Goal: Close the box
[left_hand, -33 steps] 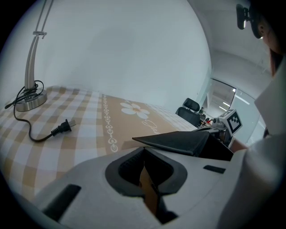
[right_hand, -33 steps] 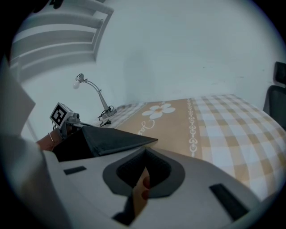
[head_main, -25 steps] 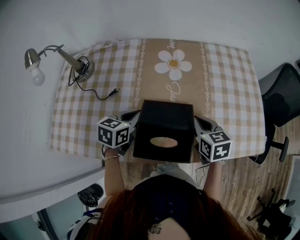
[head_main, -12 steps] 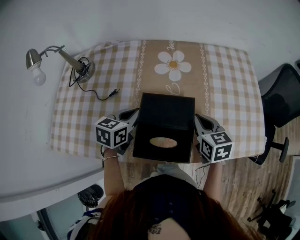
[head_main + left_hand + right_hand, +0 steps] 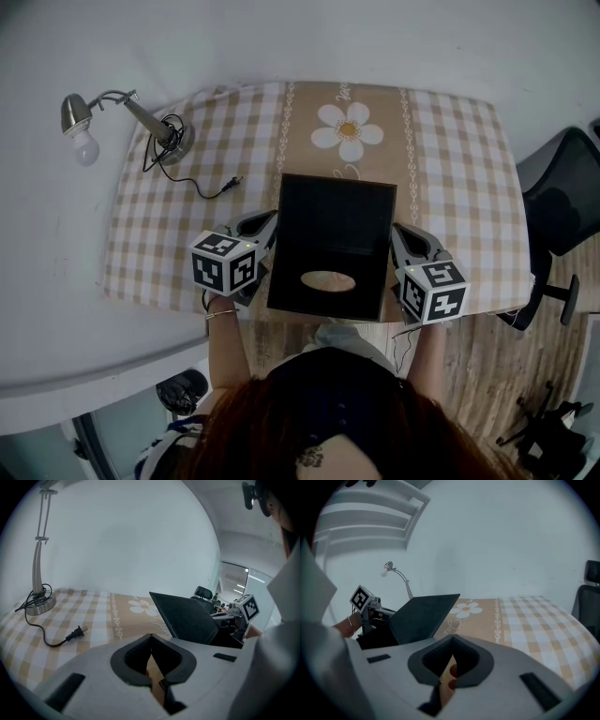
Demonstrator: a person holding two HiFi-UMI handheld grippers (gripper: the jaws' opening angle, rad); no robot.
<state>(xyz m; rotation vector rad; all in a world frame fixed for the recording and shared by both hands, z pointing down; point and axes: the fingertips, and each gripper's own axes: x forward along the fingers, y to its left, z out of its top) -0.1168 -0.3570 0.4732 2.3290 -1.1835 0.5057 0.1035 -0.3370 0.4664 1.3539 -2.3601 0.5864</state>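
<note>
Box (image 5: 332,246), matte black with a flat rectangular lid tilted up and an oval cutout, sits at the checked desk's (image 5: 455,169) near edge. I see my left gripper (image 5: 262,223) and right gripper (image 5: 403,234) flanking it, each clamped on its thin tan cardboard edge.

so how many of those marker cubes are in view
2. One marker cube is on the left gripper, left of the black box; the other cube is on the right gripper, right of it. None seems hidden.
</note>
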